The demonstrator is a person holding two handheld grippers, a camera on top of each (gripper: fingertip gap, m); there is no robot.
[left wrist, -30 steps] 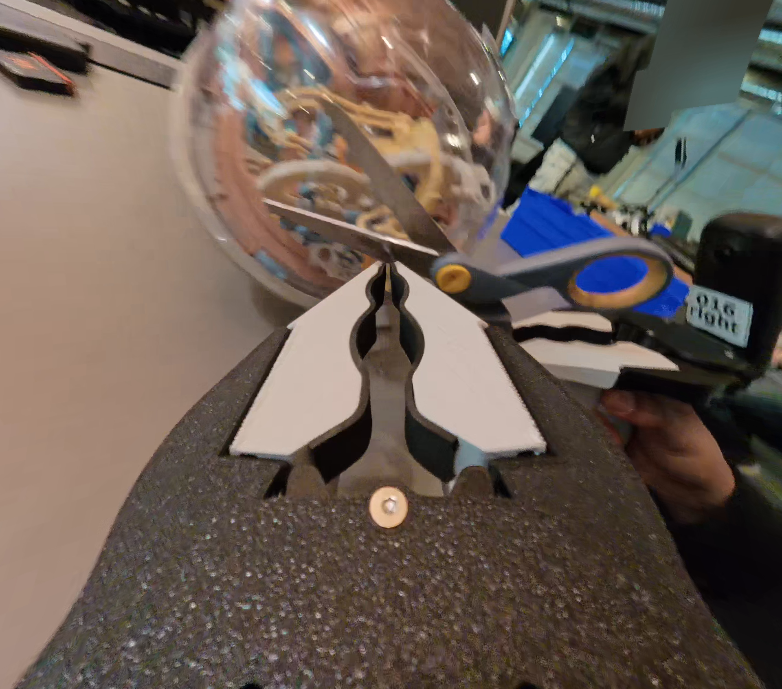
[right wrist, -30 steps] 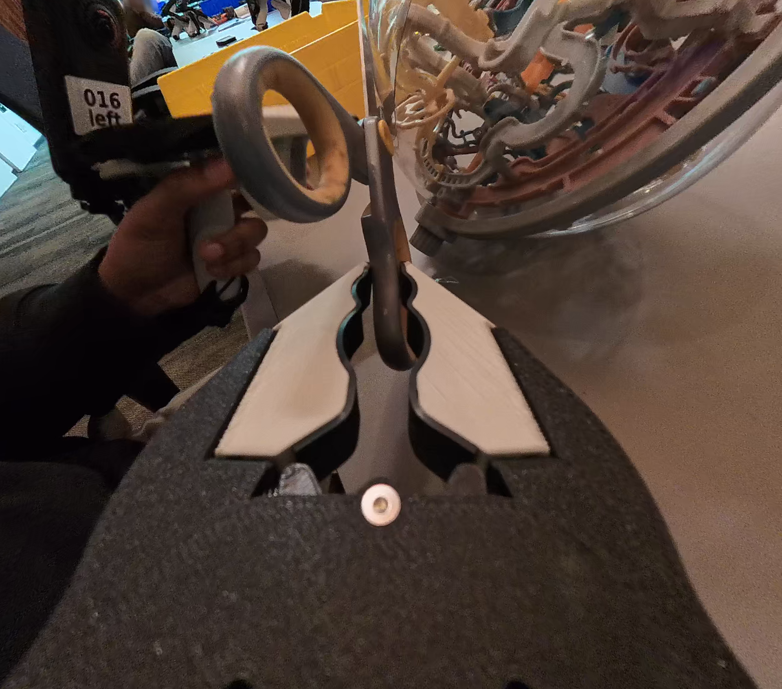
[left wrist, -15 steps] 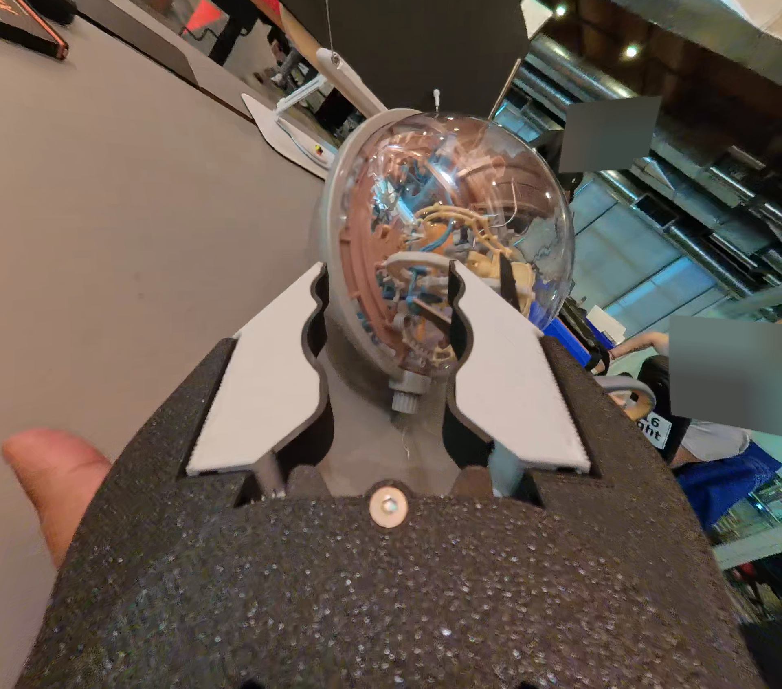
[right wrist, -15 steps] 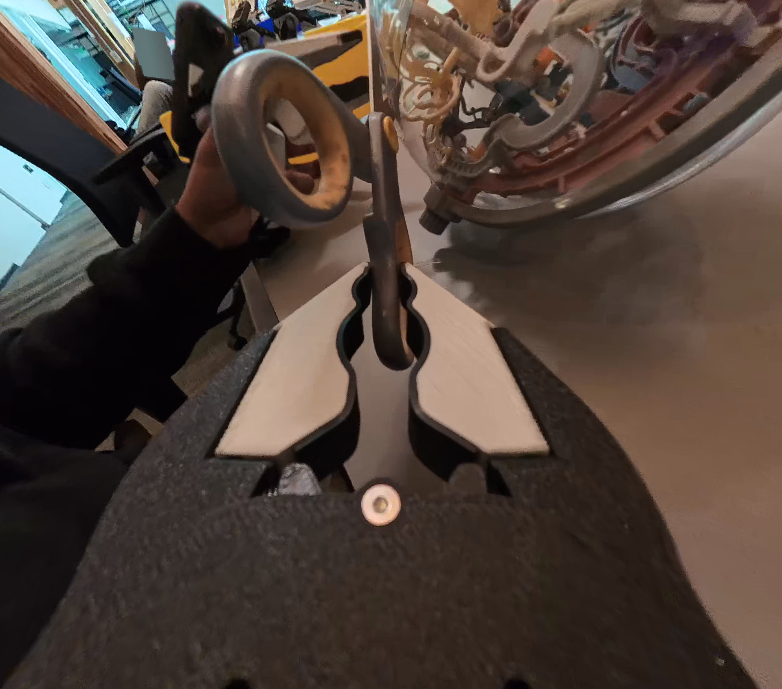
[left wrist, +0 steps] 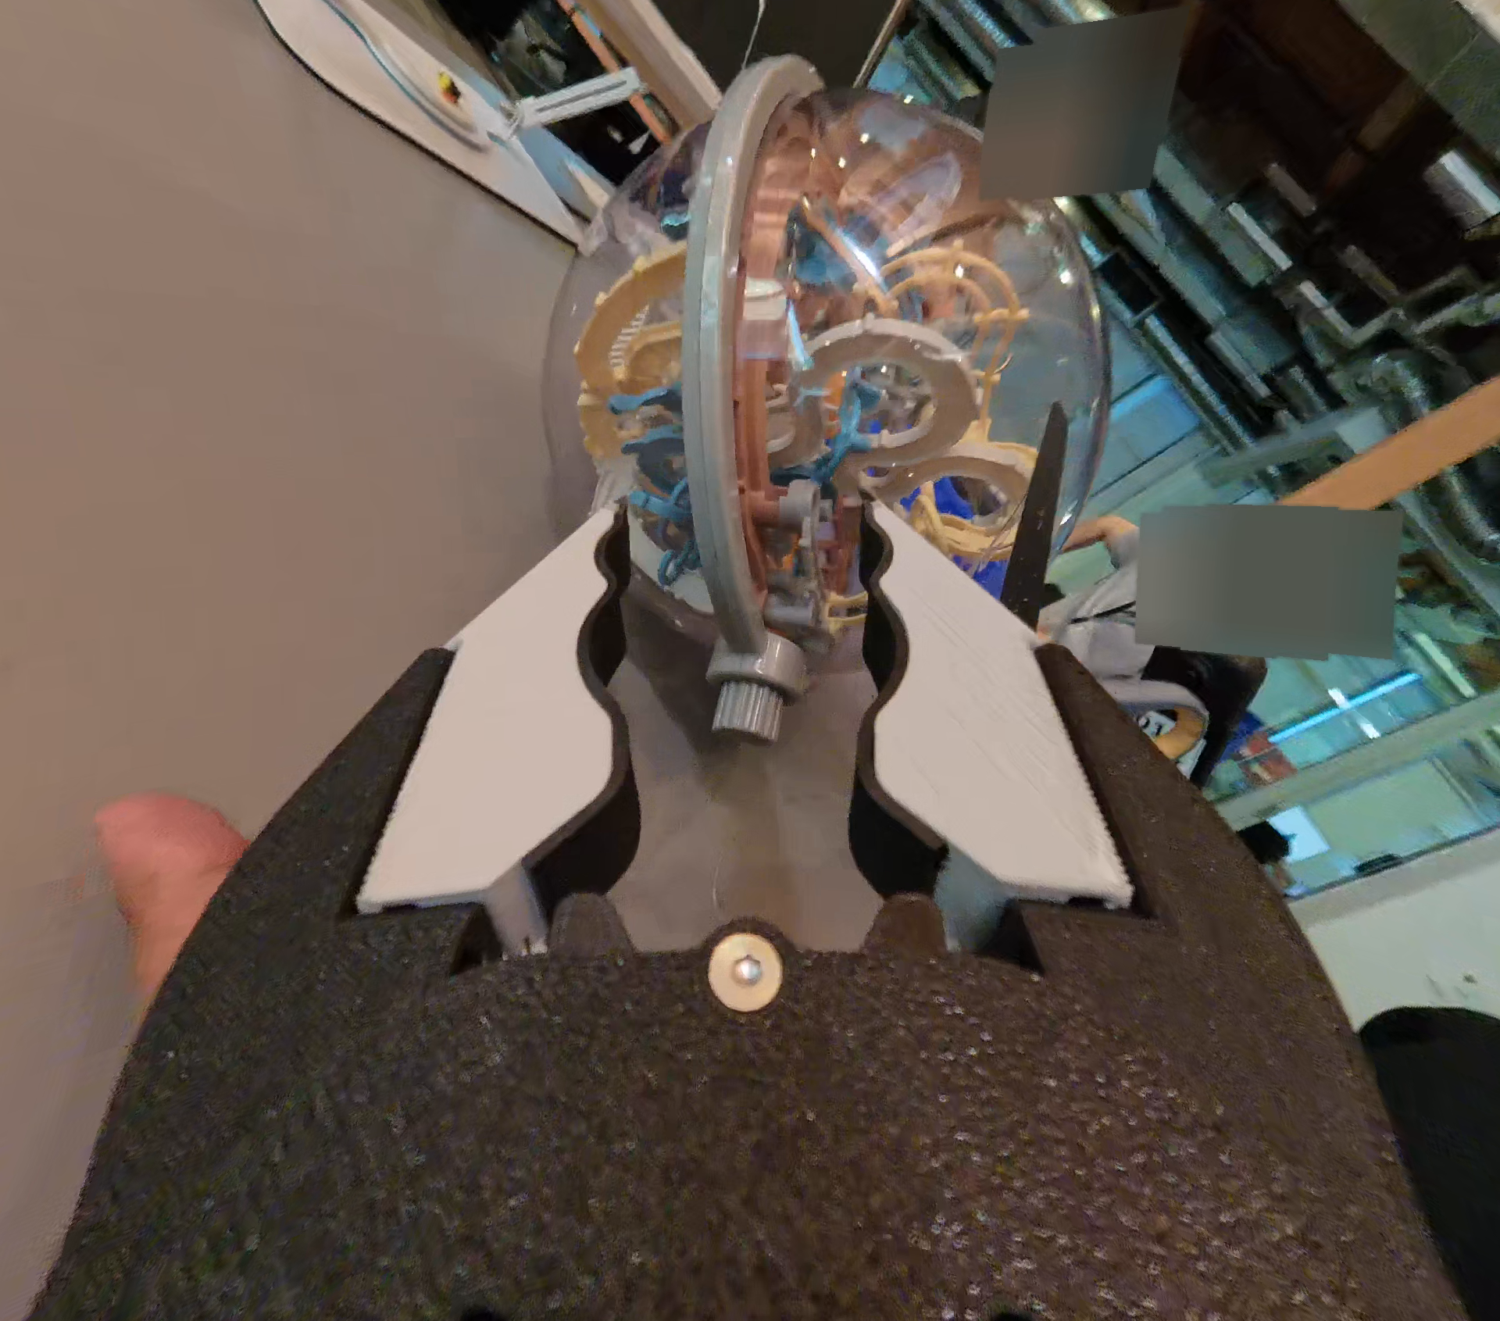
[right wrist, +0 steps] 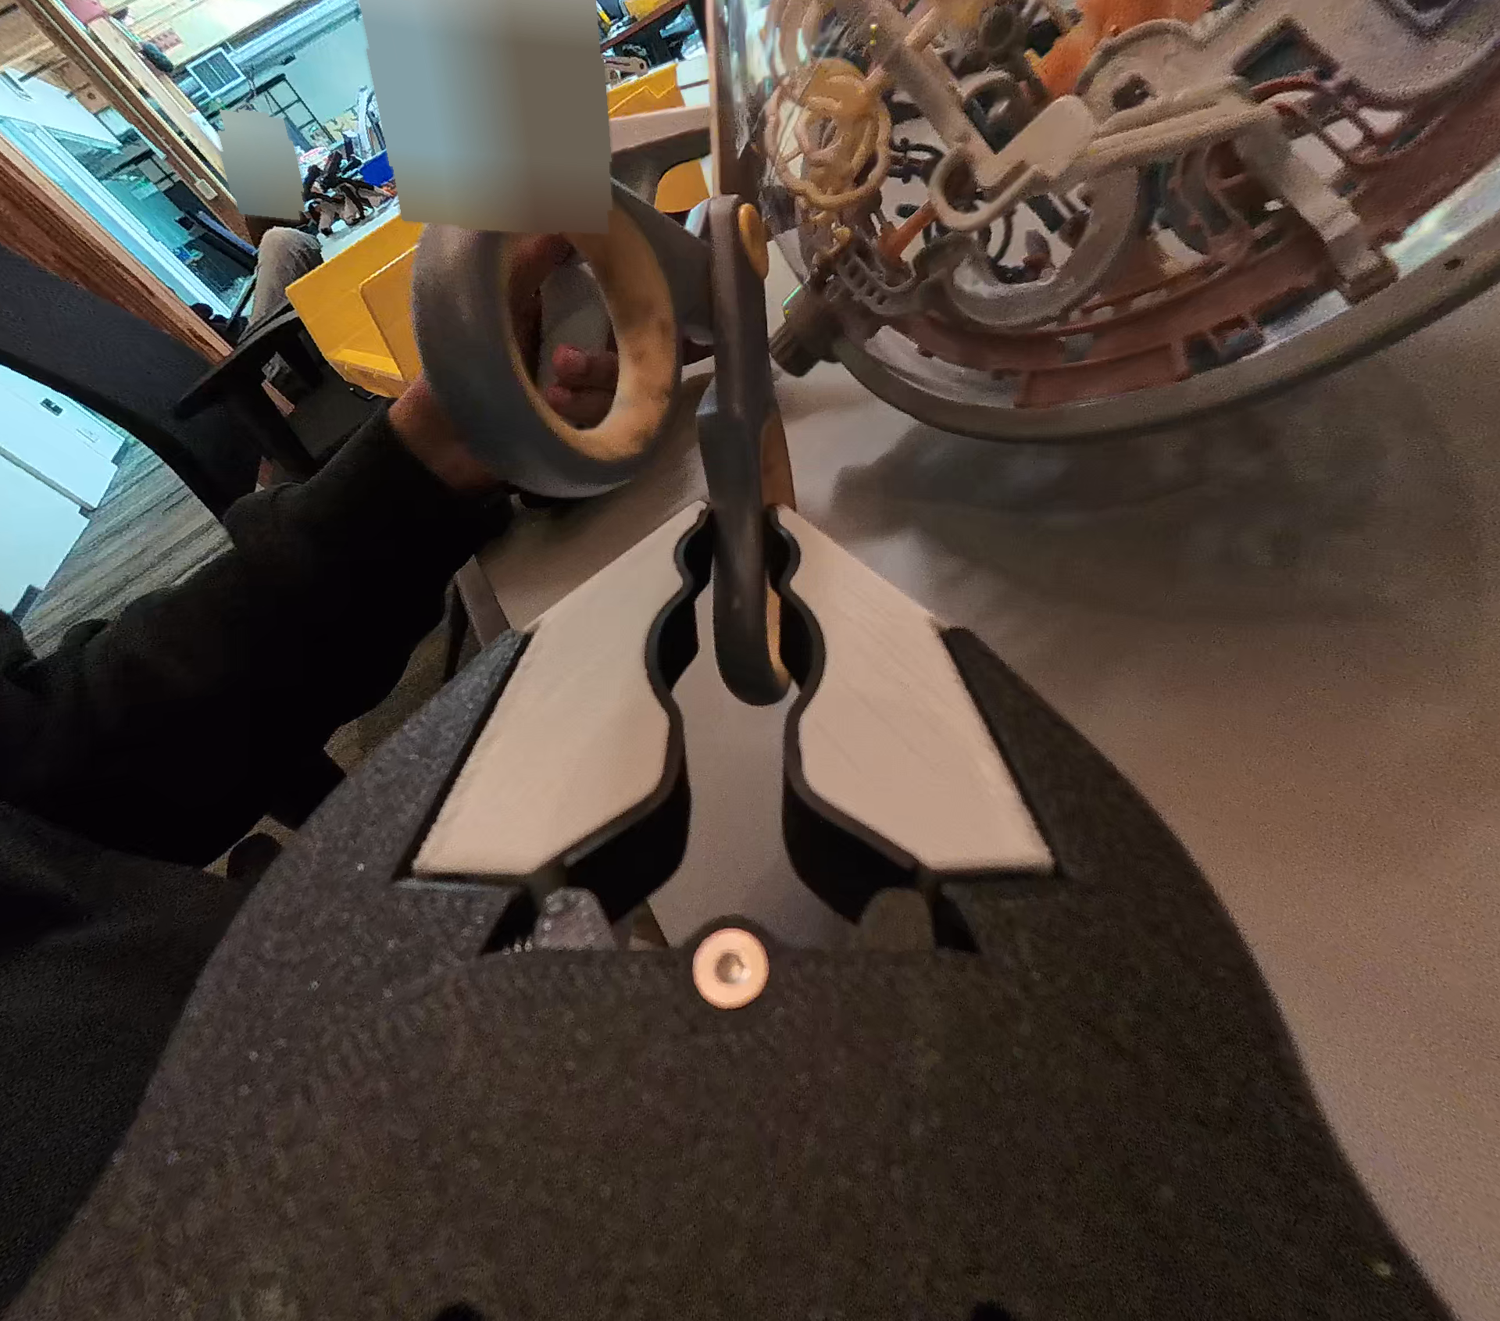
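A clear plastic maze ball (left wrist: pixel 820 340) with tan, blue and brown tracks inside rests on the grey table (left wrist: pixel 243 389). My left gripper (left wrist: pixel 743 521) is open, its white fingers on either side of the ball's lower end and its grey knob (left wrist: pixel 747 698); I cannot tell if they touch it. My right gripper (right wrist: pixel 743 521) is shut on one grey handle loop of a pair of scissors (right wrist: pixel 739 592). The other loop (right wrist: pixel 552 349) sticks up to the left, and the blades rise beside the ball (right wrist: pixel 1136 105). A dark blade tip (left wrist: pixel 1039 511) shows to the right of the ball.
A thumb (left wrist: pixel 162 868) shows at the left gripper's side, and a black sleeve (right wrist: pixel 203 633) reaches in at the left of the right wrist view. A white flat board (left wrist: pixel 365 24) lies on the far table. A yellow bin (right wrist: pixel 357 300) stands beyond the table edge. One gripper's finger ends stand about 15 cm off the other's.
My left gripper, shut at the scissor blades a second ago, has opened and moved so that the ball's knob end is between its fingers. My right gripper still holds the scissors.
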